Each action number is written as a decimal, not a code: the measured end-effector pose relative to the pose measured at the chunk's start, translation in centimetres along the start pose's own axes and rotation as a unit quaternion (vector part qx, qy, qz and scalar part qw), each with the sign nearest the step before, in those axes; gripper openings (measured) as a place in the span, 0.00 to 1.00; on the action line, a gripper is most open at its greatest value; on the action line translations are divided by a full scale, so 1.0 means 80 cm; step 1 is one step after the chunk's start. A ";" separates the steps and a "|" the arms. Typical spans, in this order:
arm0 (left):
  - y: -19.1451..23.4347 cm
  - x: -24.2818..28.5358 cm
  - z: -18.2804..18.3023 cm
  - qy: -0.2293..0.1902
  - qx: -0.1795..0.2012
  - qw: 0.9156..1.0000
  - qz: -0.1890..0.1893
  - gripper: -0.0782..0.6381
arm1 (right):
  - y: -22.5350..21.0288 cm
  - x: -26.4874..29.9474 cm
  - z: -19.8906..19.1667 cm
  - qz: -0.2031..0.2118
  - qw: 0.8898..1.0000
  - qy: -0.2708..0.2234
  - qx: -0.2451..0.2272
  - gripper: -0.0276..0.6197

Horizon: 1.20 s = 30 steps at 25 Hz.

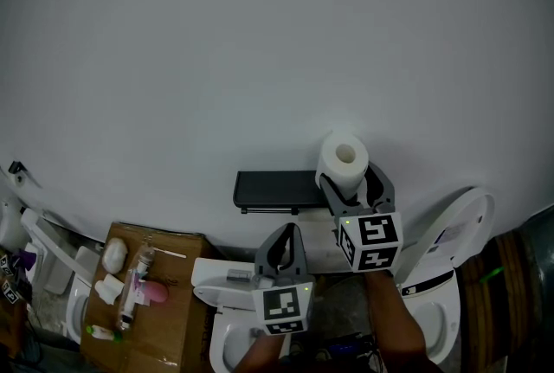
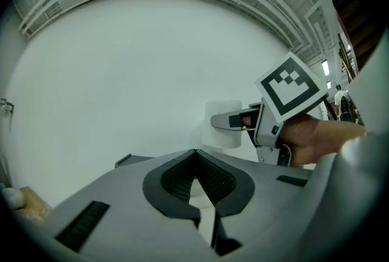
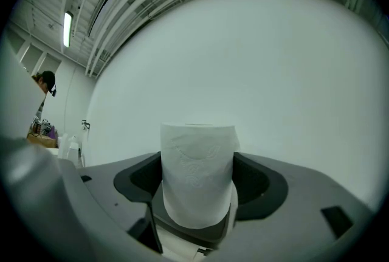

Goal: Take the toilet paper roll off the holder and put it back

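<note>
**Item: toilet paper roll, held off its holder, return pending**

- Toilet paper roll (image 3: 197,160): white and embossed. It stands upright between the fingers of the right gripper (image 1: 353,181), which are closed onto its two sides. In the head view its core opening faces up.
- Position: the roll is seen at 3 o'clock of the black holder (image 1: 273,189), just beside that end, against the white wall (image 1: 260,34). It appears clear of the holder.
- Holder: a flat dark top, with what seems to be a thin bar beneath. Finer detail cannot be made out.
- Left gripper (image 2: 196,154): at 6 o'clock of the holder. Its fingers are brought together at the tips and nothing is held.
- Toilet (image 1: 454,263): at 5 o'clock of the roll, lid raised.

Handling notes (judgement):
- The return is probably the step in hand.
- The grip is best held light, since soft paper is easily crushed out of round.
- The roll is to be turned until its core lies along the bar, then slid on from the open end, not pressed against the top.
- A dropped roll could land in the toilet, so release is advised only once the roll is seated.
- The idle left gripper may be used to steady the holder.
</note>
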<state>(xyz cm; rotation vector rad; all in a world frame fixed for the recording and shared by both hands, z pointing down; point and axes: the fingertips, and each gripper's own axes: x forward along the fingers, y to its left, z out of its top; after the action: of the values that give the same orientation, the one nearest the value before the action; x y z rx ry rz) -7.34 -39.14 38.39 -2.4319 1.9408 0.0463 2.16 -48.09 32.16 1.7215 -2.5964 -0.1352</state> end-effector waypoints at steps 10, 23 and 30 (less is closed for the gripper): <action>-0.001 -0.004 0.002 -0.003 0.001 1.000 0.002 0.13 | 0.003 -0.079 -0.010 -0.003 1.000 0.010 0.023 0.59; -0.011 -0.016 -0.014 0.004 0.009 1.000 0.004 0.13 | 0.014 -0.142 -0.094 -0.002 0.997 0.076 0.032 0.59; -0.017 -0.018 -0.019 0.004 0.016 1.000 0.000 0.13 | 0.016 -0.147 -0.116 0.000 0.995 0.094 0.035 0.59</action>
<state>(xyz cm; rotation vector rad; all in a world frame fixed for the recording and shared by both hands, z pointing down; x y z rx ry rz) -6.31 -37.47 39.98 -2.4158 1.9298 0.0064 6.20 -37.31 41.86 1.6663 -2.4926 0.1143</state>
